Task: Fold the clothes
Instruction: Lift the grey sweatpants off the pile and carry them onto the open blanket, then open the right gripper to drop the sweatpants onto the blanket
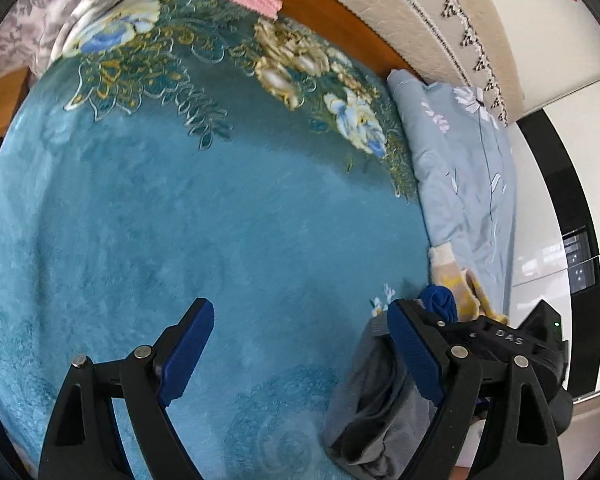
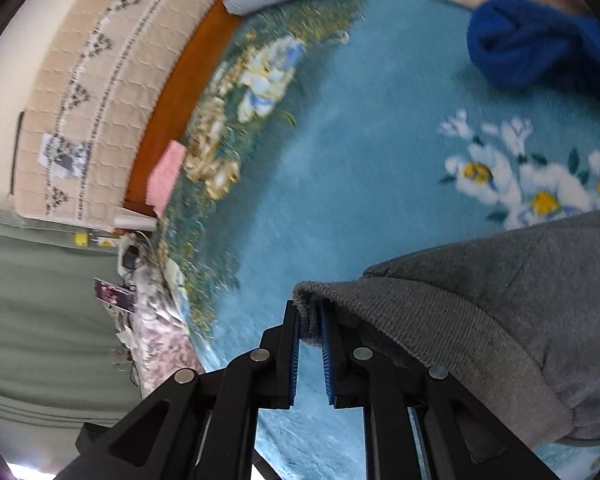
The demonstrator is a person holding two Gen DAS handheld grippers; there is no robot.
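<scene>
A grey garment (image 2: pixel 500 320) is pinched at its ribbed hem by the right gripper (image 2: pixel 310 322), whose jaws are clamped on a small fold of cloth right at the fingertips. The rest of the garment is draped to the right of that gripper and hangs over the blanket (image 2: pixel 340 160). In the left wrist view the same garment (image 1: pixel 376 400) is seen bunched in a hanging heap at the lower right, beside the right-hand tool.

The main risk is judged to be a slip: only the edge of the hem is held, so the cloth could be pulled free if it is lifted or dragged quickly. The hanging bulk could also be dropped in a crumpled pile instead of being spread flat, which would spoil the fold. A blue garment (image 2: pixel 540 40) and a beige and yellow one (image 1: pixel 456 280) lie near, by the light blue quilt (image 1: pixel 468 168), and could be caught or dragged along.

The left gripper (image 1: pixel 300 344) is spread wide with nothing between its blue pads (image 1: pixel 188 352). It is held above bare blanket, pointing toward the headboard (image 1: pixel 412 8), apart from the cloth. The right gripper is rolled sideways, so the room appears tilted in its view, and it is aimed low across the bed.
</scene>
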